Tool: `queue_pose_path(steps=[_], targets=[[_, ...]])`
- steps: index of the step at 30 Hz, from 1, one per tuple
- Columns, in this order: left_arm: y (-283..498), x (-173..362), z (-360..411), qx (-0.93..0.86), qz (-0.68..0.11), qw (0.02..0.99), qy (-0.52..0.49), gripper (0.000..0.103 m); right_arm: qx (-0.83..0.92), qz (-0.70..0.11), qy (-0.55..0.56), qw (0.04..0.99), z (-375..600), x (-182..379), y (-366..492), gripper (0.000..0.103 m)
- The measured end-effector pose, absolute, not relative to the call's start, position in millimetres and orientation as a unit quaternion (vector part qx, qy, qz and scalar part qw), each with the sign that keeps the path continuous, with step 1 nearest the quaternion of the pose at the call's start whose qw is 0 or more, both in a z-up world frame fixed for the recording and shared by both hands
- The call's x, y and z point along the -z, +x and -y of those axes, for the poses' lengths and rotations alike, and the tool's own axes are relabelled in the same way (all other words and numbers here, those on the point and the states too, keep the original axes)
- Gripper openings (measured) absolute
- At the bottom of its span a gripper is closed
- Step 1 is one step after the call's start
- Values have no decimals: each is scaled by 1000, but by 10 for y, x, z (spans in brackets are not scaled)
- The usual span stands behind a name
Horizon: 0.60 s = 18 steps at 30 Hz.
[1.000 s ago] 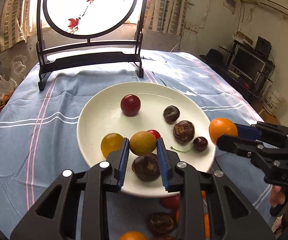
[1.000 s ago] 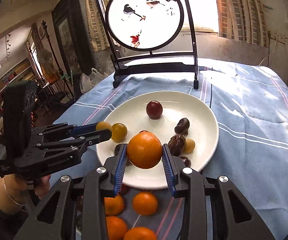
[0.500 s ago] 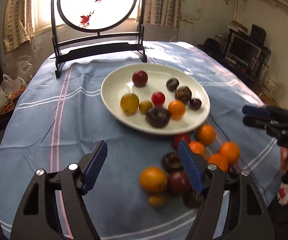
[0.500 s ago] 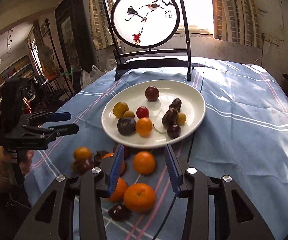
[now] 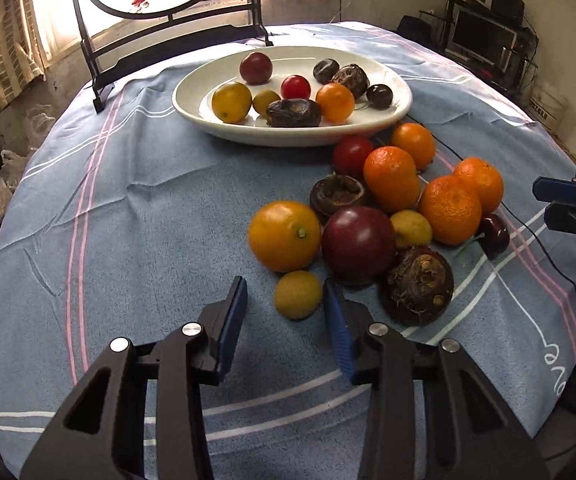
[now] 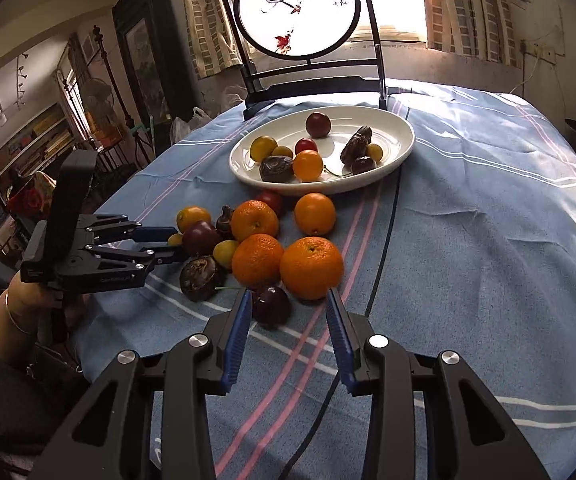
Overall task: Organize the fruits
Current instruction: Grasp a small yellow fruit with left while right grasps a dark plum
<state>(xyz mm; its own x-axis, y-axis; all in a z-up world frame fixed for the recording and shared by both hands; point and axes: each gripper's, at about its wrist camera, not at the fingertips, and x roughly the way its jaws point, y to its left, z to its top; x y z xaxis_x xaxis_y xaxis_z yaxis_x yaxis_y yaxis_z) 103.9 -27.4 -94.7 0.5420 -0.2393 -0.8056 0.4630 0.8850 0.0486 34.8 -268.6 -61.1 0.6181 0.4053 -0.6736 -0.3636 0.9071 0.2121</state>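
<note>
A white plate (image 5: 243, 130) at the table's far side holds several fruits; it also shows in the right wrist view (image 6: 392, 152). A pile of loose fruit lies on the blue cloth before it. My left gripper (image 5: 285, 300) is open, low over the cloth, with a small yellow fruit (image 5: 298, 295) between its fingertips, near the right finger. My right gripper (image 6: 290, 306) is open, with a dark cherry (image 6: 271, 305) between its tips and a large orange (image 6: 312, 267) just beyond. Neither grips anything.
A black-framed round screen (image 6: 300, 12) stands behind the plate. The pile has oranges (image 5: 392, 178), a dark plum (image 5: 358, 245), a yellow-orange fruit (image 5: 284, 236) and a water chestnut (image 5: 418, 285). A black cable (image 6: 384, 240) runs across the cloth. The table edge is close at the front.
Both grippers let go of their fruit on the plate, pulled back and dropped low to the near pile. The left jaws have narrowed around the small yellow fruit.
</note>
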Motion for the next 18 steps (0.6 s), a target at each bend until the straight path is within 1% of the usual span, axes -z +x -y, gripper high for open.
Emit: queue_pose_path(steps=[2,8,14,15,17,18], targets=[[1022,944,299,213,-435,866,129,22,-220,-387,23,895,2652,645,347,38],[890,897,229,223,-436,867,90,22,-230,-418,3,879,2448,782,474,38],[729,807,138,230,-427,871,73,22,-223,-427,-12,876,2293,849,571,38],[715,798,135,231,-426,872,72,22,-222,-428,-11,876,2284,855,585,36],[709,783,123,231,-423,874,70,22,-222,-432,-13,874,2266,869,603,29],[711,780,117,231,-422,874,67,22,-226,-438,-11,870,2262,885,617,29]])
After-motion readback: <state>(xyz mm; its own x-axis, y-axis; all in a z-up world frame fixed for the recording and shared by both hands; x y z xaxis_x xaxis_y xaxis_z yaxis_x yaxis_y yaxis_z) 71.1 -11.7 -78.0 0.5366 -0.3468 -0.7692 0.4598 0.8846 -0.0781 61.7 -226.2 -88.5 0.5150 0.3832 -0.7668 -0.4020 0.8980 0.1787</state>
